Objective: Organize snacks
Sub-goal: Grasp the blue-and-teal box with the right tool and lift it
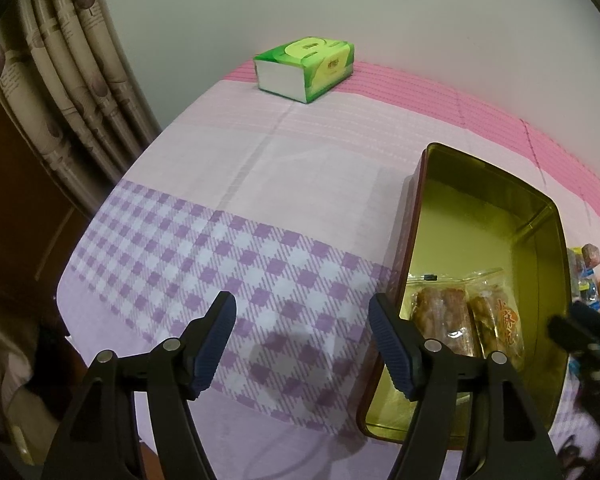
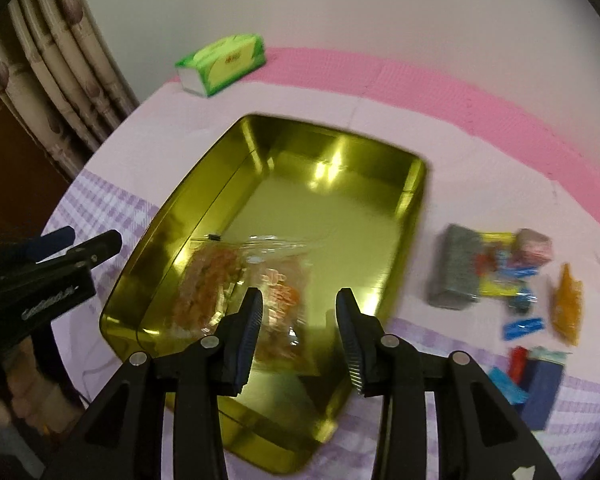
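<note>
A gold rectangular tin (image 2: 172, 216) stands open on the cloth. Two clear packs of brown fried snacks (image 2: 236, 280) lie side by side at its near end. My right gripper (image 2: 299, 294) hovers over those packs, open by a narrow gap with nothing between the fingers. My left gripper (image 1: 302, 300) is open and empty above the checked cloth, its right finger beside the tin's (image 1: 540, 208) left wall. The snack packs (image 1: 452, 312) show there too, and the right gripper (image 1: 576, 320) is a blur at the edge. Loose wrapped snacks (image 2: 500, 272) lie right of the tin.
A green tissue pack (image 1: 306, 68) sits at the far edge by the wall. Among the loose pile are a grey pack (image 2: 454, 268), an orange sachet (image 2: 566, 304) and blue packets (image 2: 540, 380). A curtain (image 1: 60, 80) hangs at the left, past the table edge.
</note>
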Motion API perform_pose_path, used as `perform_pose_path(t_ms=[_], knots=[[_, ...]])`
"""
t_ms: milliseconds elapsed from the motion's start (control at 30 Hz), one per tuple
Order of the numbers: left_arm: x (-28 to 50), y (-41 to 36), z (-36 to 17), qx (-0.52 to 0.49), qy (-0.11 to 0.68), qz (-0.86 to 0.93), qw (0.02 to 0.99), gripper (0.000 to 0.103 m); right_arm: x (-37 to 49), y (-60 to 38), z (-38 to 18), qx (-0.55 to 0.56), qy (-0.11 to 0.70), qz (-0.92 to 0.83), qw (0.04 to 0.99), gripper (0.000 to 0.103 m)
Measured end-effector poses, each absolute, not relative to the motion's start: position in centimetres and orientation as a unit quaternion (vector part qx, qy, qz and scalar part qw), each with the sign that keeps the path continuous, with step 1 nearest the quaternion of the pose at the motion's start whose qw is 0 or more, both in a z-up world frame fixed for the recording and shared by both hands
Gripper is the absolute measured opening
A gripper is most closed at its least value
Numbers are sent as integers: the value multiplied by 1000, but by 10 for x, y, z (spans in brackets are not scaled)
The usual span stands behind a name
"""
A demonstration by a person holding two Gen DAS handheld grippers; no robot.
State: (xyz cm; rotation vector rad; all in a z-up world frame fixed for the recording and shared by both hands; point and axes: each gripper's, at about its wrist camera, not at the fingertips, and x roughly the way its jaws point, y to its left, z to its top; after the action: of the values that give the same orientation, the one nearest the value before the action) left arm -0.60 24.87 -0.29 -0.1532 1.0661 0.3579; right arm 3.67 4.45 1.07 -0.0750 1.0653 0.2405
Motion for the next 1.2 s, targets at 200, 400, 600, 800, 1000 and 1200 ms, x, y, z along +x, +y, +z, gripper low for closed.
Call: perform_pose_path(t_ms=[200, 400, 600, 800, 1000, 1200], knots=[[-6, 248, -3, -69, 507, 169, 842, 70, 21, -28, 23, -24, 508, 52, 859, 46], [-7, 240, -1, -60, 509, 154, 845, 70, 7, -102, 14, -8, 525, -22, 851, 50], [-5, 228, -1, -43, 509, 138, 848, 71, -10, -138, -2, 21, 545, -50, 837, 57], [-4, 226, 1, -46, 505, 131, 852, 71, -17, -143, -19, 39, 552, -47, 831, 58], [-3, 212, 5, -30, 505, 125, 854, 71, -11, -148, -30, 49, 554, -38, 830, 58], [-2, 189, 10, -28, 507, 97, 856, 72, -9, -151, -36, 68, 550, -27, 832, 49]])
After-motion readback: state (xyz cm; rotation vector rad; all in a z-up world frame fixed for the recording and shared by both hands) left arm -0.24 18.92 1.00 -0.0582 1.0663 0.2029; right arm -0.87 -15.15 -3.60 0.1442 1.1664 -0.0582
